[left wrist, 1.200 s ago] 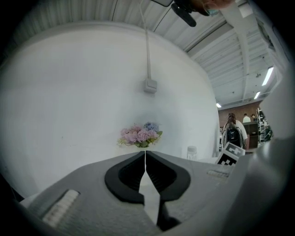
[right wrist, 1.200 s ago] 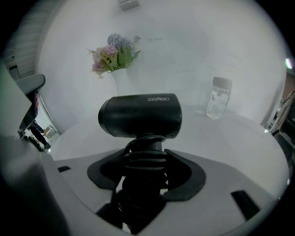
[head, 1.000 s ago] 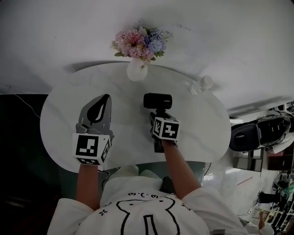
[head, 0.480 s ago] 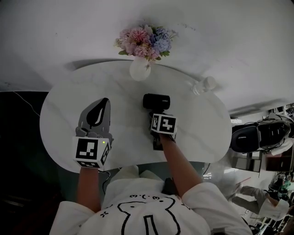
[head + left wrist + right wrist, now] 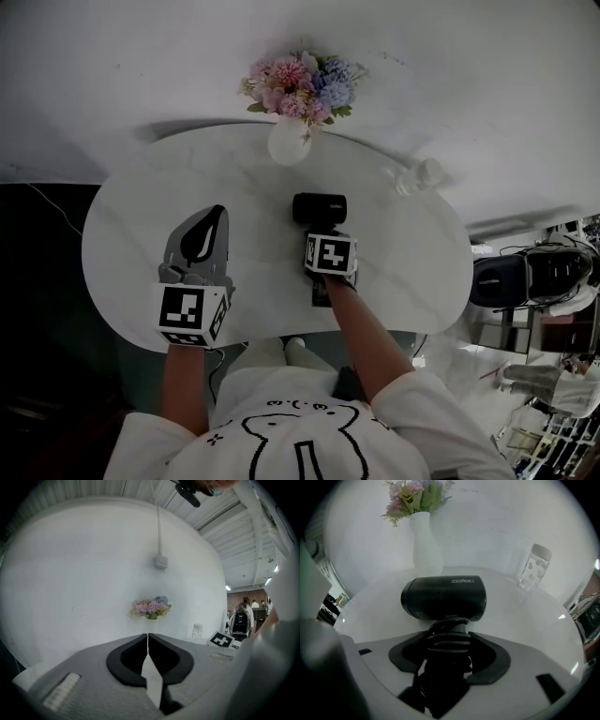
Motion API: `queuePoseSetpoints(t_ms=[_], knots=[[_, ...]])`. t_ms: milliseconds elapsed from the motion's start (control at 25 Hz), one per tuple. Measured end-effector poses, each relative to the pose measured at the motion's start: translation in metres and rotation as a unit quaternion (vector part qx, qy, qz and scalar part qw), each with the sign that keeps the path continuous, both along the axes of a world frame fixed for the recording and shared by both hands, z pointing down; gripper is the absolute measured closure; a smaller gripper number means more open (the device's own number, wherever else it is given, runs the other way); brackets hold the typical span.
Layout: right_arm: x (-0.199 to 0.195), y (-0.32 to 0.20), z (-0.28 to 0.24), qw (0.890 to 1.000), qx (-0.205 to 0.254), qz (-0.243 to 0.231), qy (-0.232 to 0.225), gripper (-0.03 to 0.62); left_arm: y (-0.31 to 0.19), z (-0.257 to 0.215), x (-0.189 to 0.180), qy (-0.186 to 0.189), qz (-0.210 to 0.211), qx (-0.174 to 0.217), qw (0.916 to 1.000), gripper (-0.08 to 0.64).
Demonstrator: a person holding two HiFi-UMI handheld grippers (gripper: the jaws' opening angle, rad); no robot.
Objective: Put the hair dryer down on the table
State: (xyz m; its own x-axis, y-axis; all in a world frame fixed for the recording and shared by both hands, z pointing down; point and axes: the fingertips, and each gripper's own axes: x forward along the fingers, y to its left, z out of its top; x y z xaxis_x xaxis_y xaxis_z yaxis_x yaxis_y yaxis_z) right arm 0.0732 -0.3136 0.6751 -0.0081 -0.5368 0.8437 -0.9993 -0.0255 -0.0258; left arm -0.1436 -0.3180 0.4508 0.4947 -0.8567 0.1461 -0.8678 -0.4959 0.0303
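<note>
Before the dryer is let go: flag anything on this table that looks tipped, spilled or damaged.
Nothing stands out. The vase and the clear bottle stand upright on the table, no spill visible. The right gripper holds the hair dryer by its cord-wrapped handle; the left gripper is shut, empty.

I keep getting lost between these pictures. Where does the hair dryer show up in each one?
Head view: the hair dryer is mid-picture, held by the right tongs.
Left gripper view: not in it.
Right gripper view: the hair dryer fills the centre, with its handle between the tongs.
Shared landmark: the flowers, seen in all three views; in the left gripper view they sit at the centre, in the right gripper view at the top.
</note>
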Motion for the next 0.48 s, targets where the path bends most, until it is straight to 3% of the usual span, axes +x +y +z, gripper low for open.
queuePoseSetpoints(t_ms=[480], knots=[[0.001,0.01,-0.018,0.999,0.016,-0.03,-0.024,0.342,0.027,-0.016,0.012,-0.012,-0.005,0.016,0.9998,0.54]])
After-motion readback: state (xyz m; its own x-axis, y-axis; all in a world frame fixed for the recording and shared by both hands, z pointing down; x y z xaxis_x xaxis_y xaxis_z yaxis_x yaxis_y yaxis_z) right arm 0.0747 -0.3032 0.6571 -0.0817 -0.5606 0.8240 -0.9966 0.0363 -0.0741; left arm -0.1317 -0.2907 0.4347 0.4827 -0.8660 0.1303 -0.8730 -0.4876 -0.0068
